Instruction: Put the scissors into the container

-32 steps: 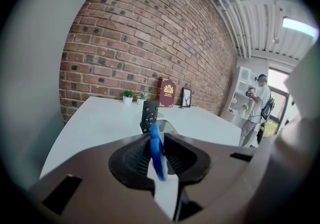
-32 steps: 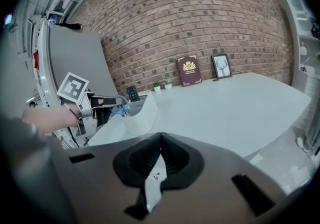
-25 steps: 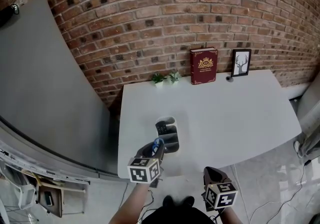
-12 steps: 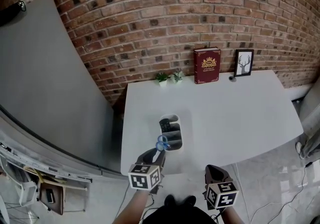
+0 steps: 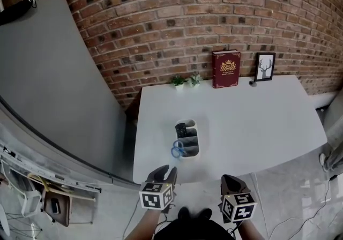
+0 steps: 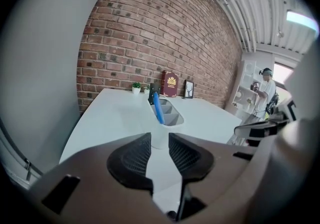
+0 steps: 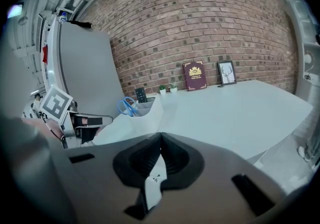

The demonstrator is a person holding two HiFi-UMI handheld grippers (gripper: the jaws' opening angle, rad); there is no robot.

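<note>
while scissors (image 7: 128,106) stand in the container (image 7: 146,117), left tool (image 6: 159,141) gapes empty, right tool (image 7: 160,137) pressed together.

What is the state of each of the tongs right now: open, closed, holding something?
Left tongs: open, holding nothing.
Right tongs: closed, holding nothing.

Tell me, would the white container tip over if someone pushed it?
Probably not easily: the container looks long and low, sitting flat on the table. It would likely slide on that smooth top instead. The scissors stick up at one end, so that end may be slightly heavier.
</note>
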